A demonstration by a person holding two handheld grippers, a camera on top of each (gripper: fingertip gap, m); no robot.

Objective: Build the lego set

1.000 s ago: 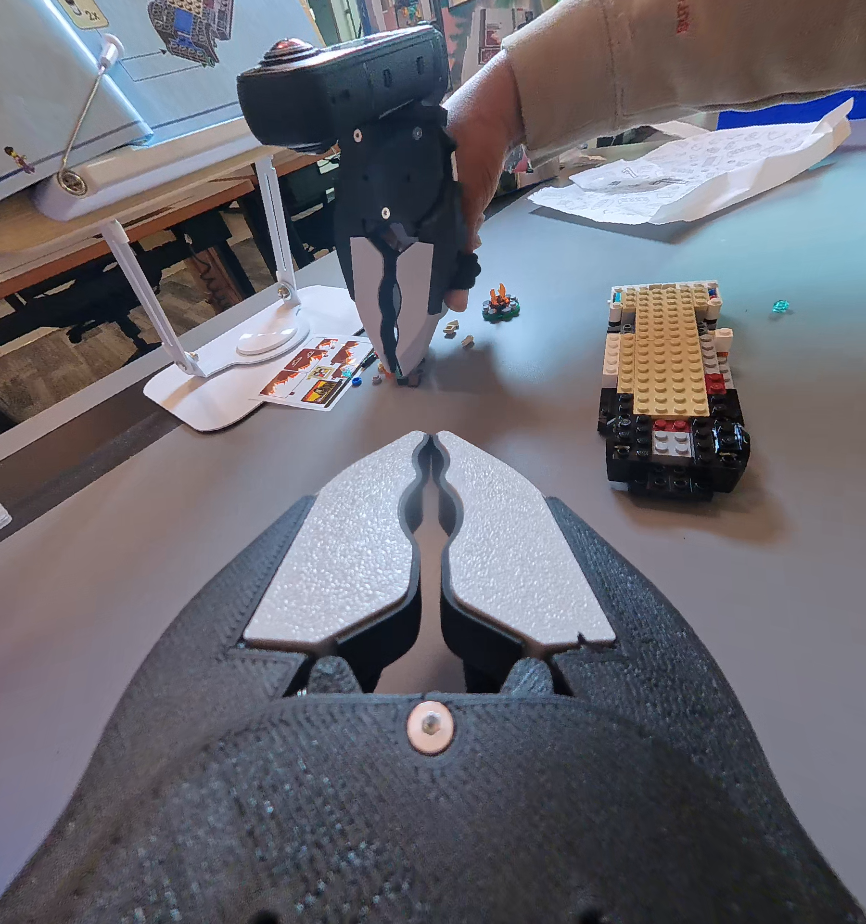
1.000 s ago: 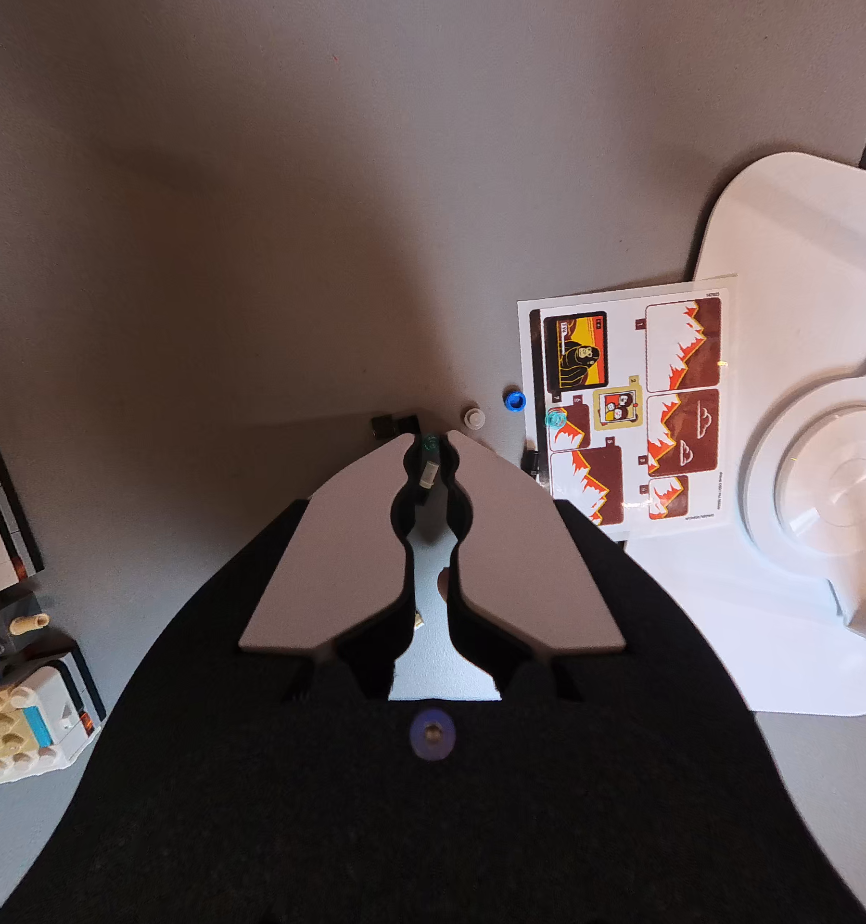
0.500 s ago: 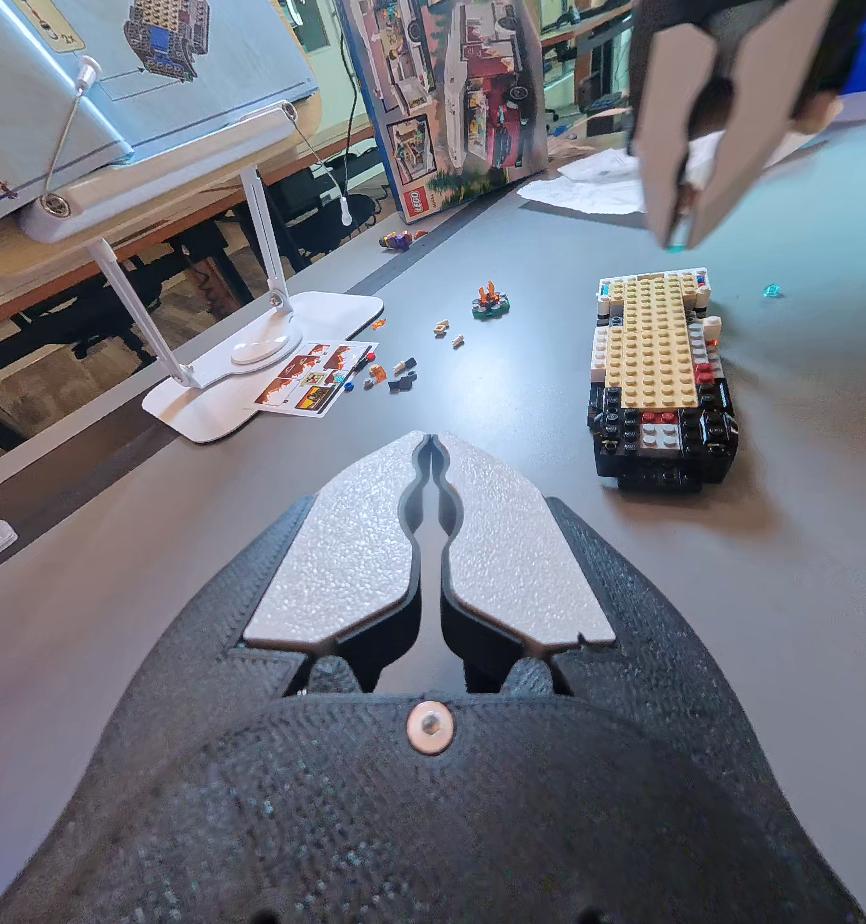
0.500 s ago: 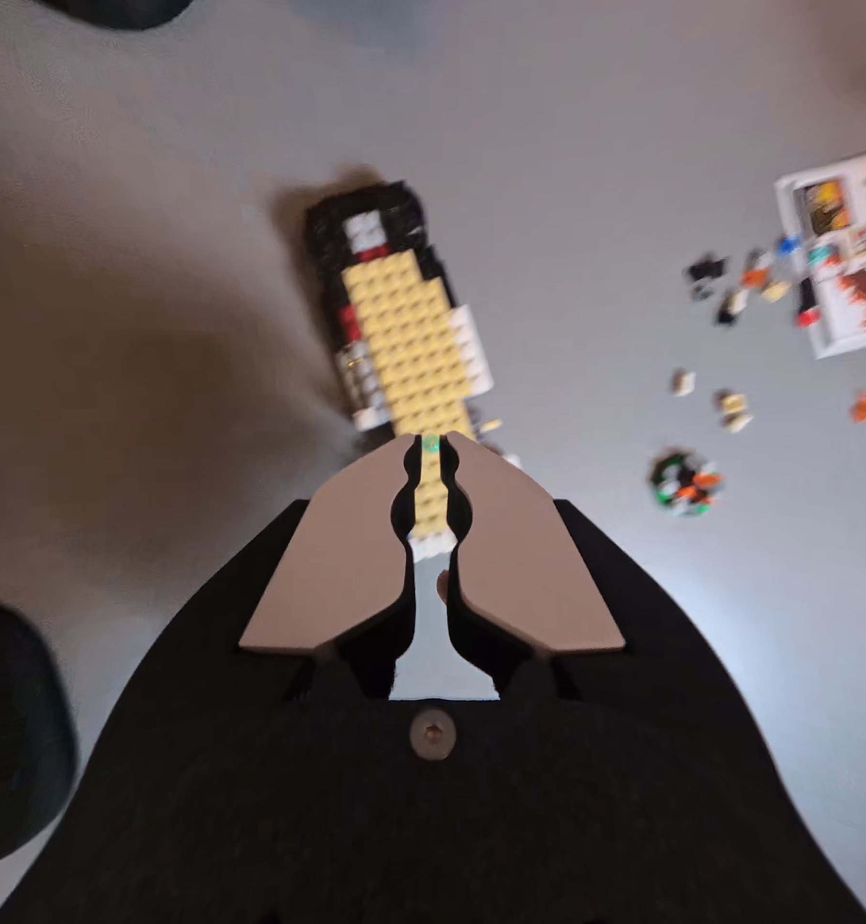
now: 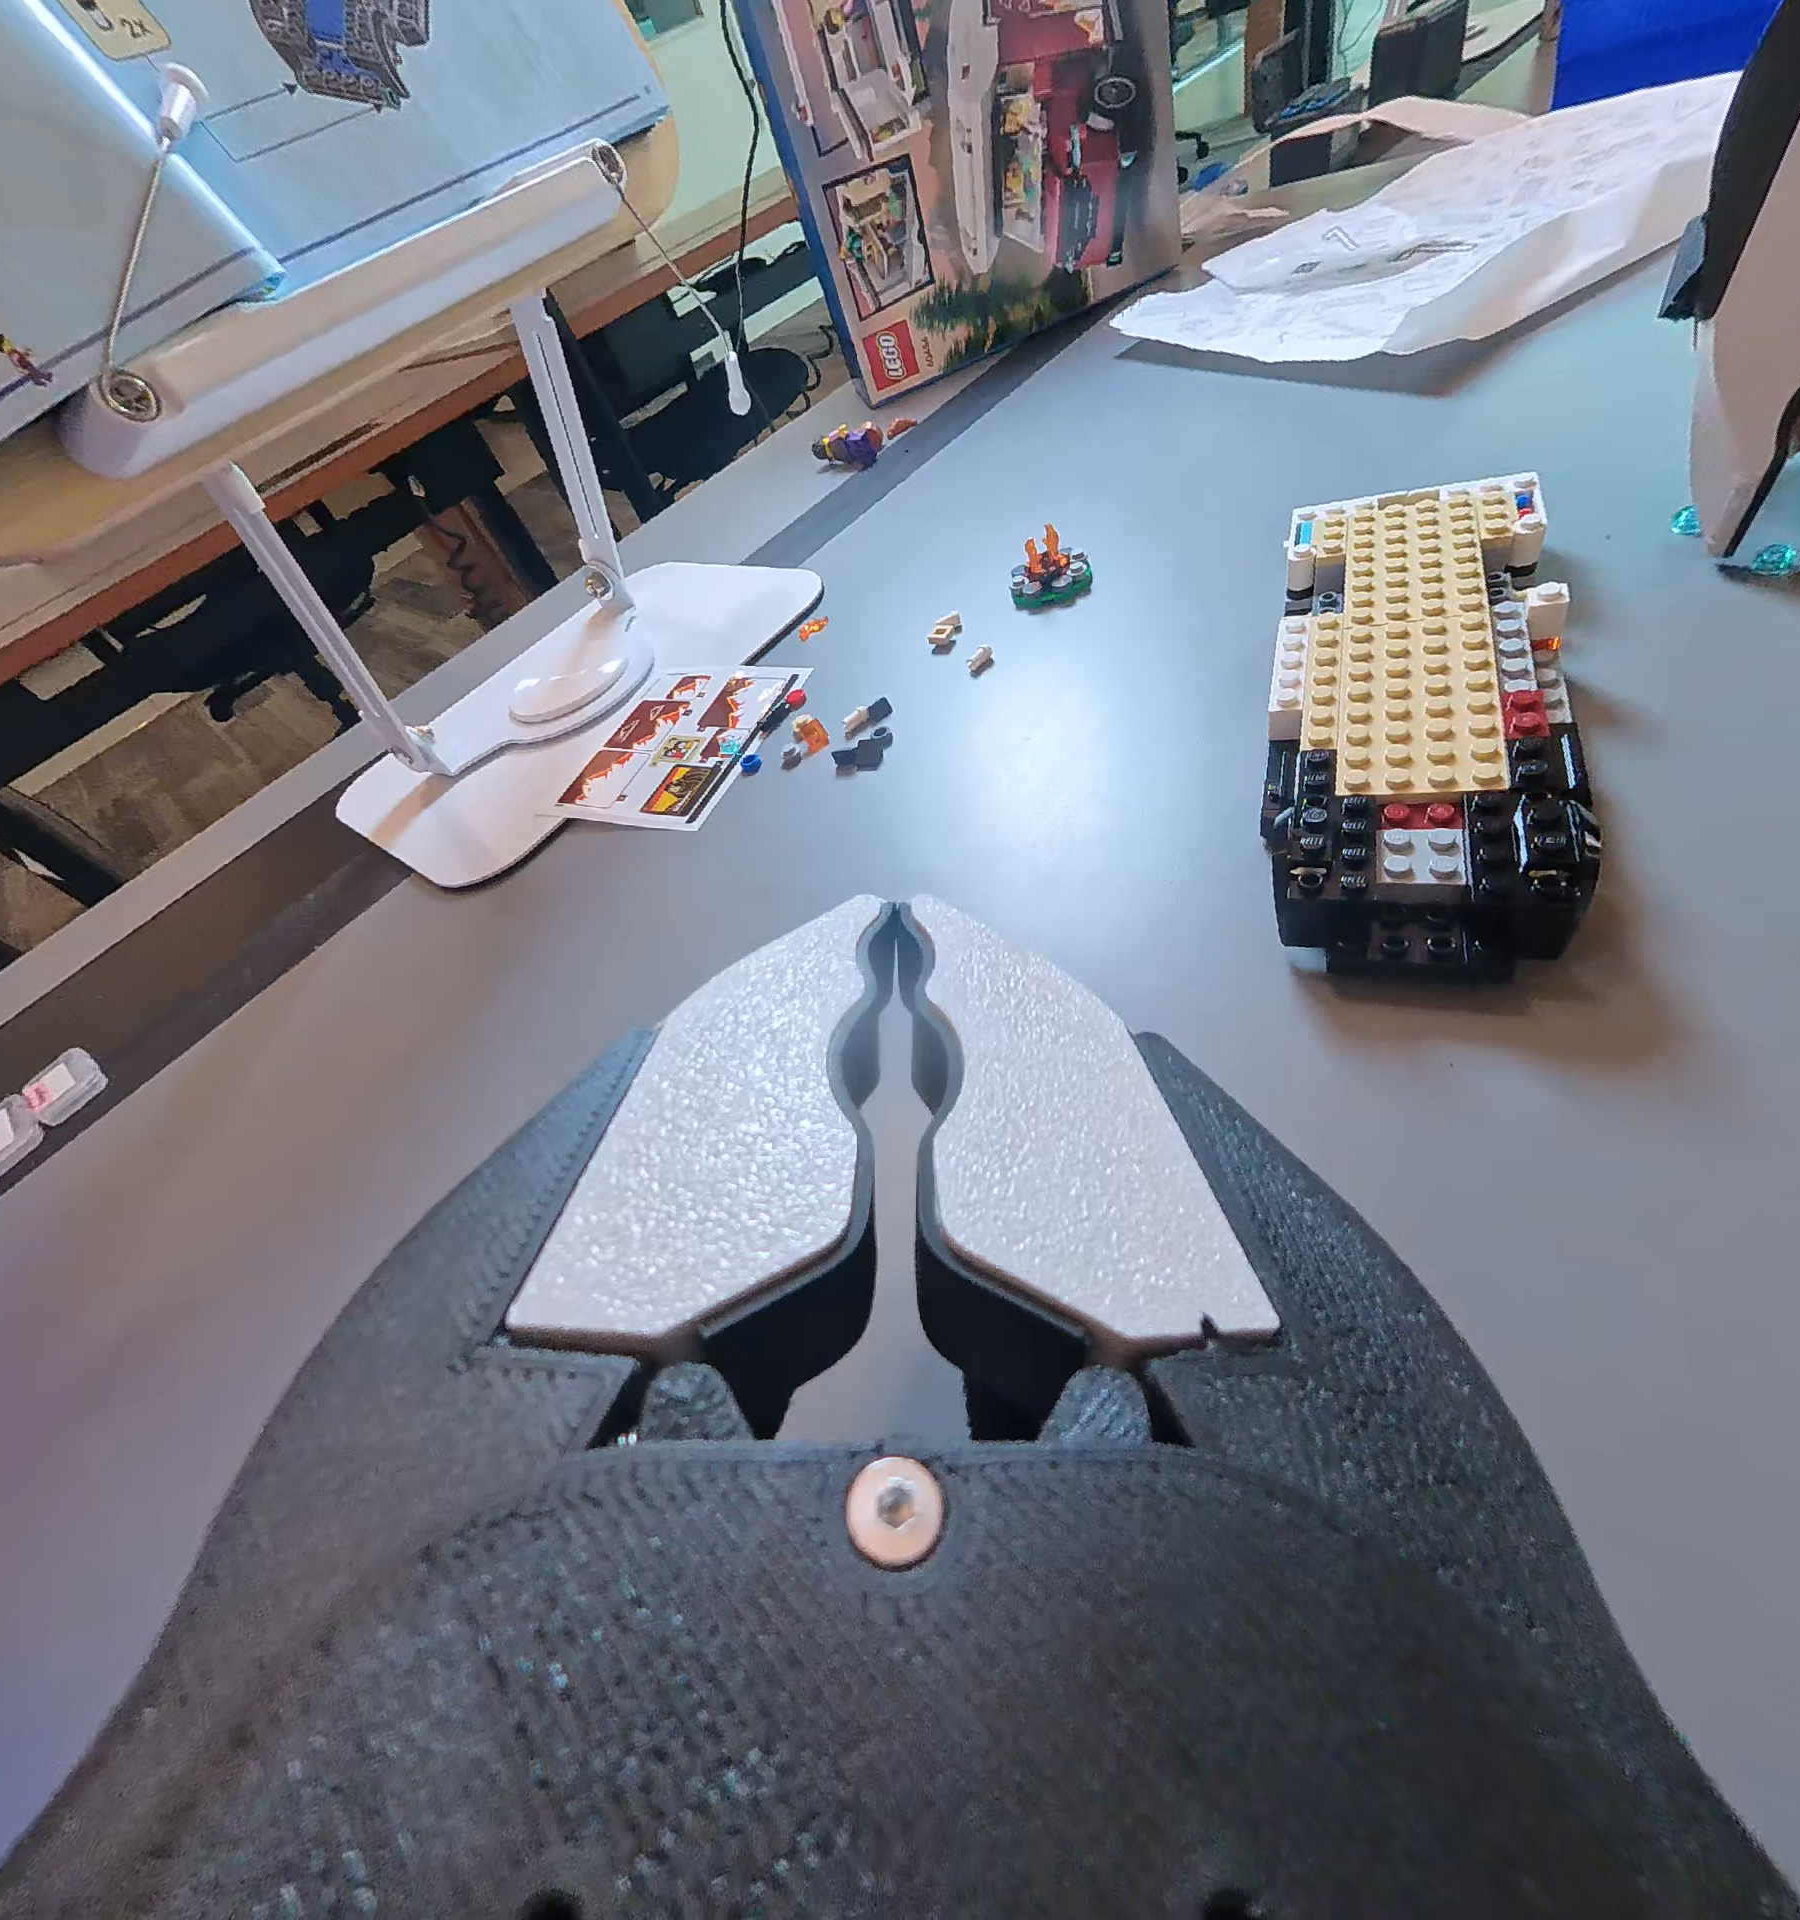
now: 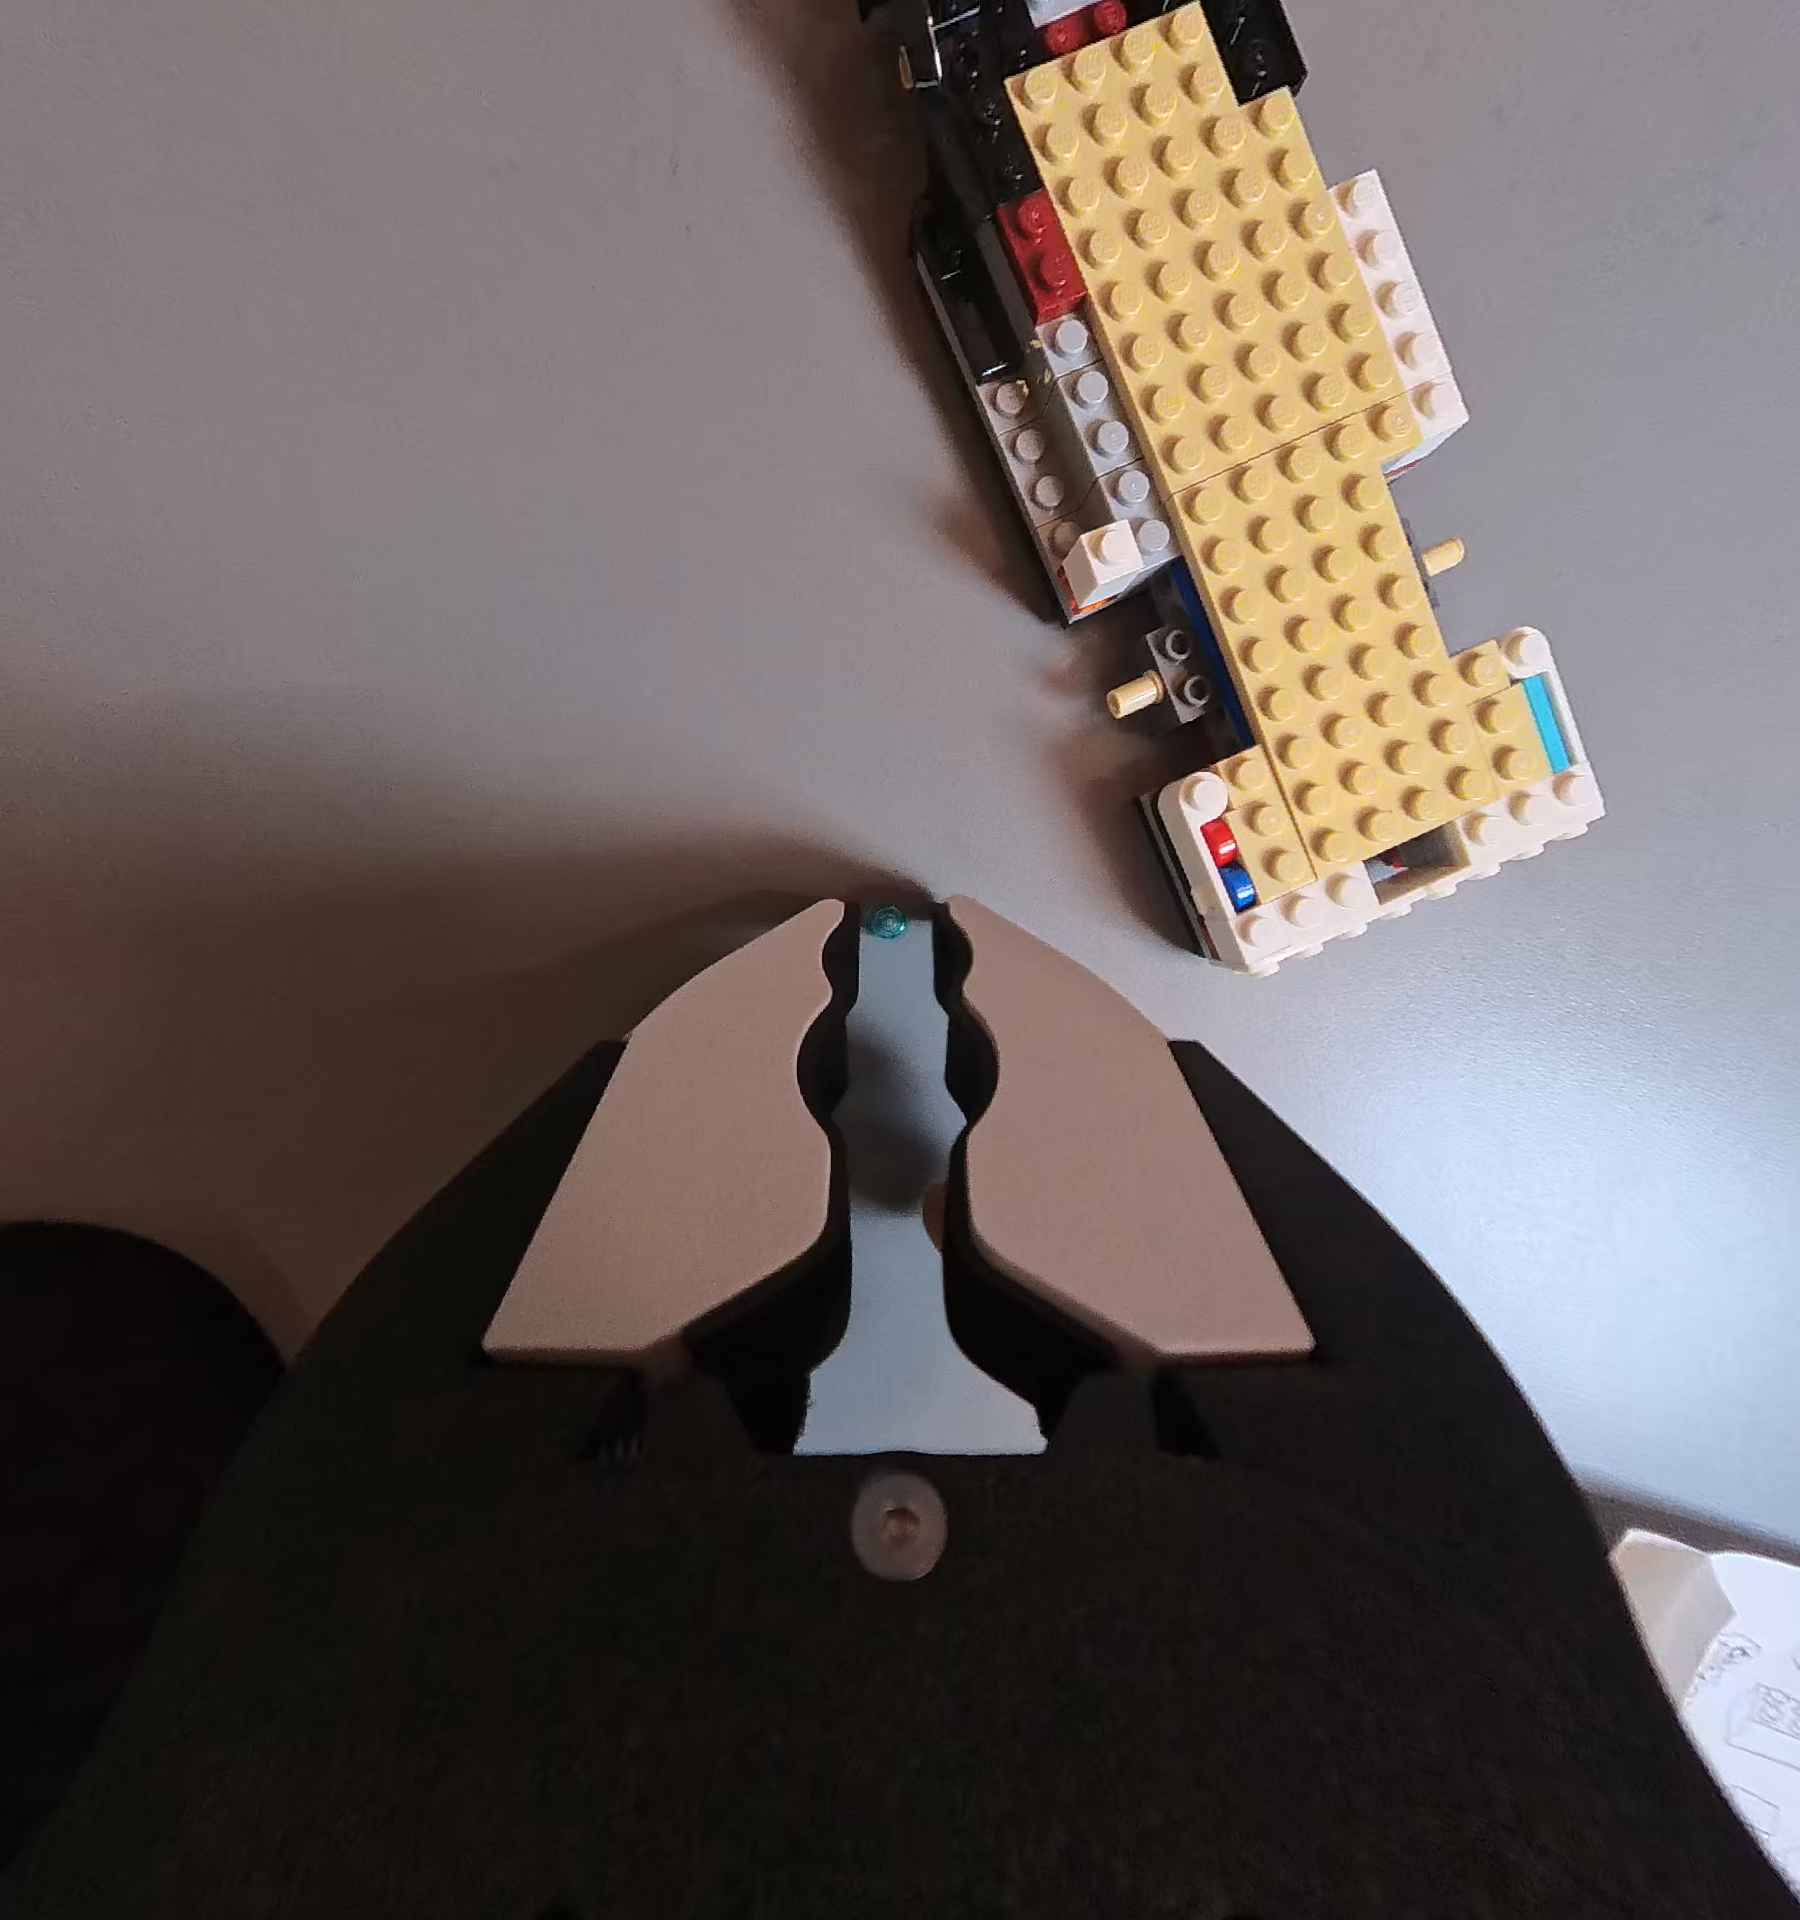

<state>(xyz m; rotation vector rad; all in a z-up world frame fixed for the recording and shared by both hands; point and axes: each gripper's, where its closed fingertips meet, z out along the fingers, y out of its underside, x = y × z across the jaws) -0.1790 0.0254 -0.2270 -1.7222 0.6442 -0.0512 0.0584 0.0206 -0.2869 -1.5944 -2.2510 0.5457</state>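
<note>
Our right gripper point(image 6: 891, 914) stands narrowly apart over a teal stud point(image 6: 888, 922) on the table point(image 6: 356, 416), near the model point(image 6: 1260, 416), pads not pressing it. It looks tiny, light, hard and slick, so we would pinch its rim. Our left gripper point(image 5: 897, 910) is closed on nothing.

Open grey table point(image 5: 1031, 831) runs ahead of the closed left gripper point(image 5: 897, 912). The brick model point(image 5: 1426, 717) blocks the right, and the white stand point(image 5: 563, 748) with loose small pieces point(image 5: 834, 732) crowds the far left. By the right gripper point(image 6: 889, 914), bare table lies left and the model point(image 6: 1239, 416) far right.
</note>
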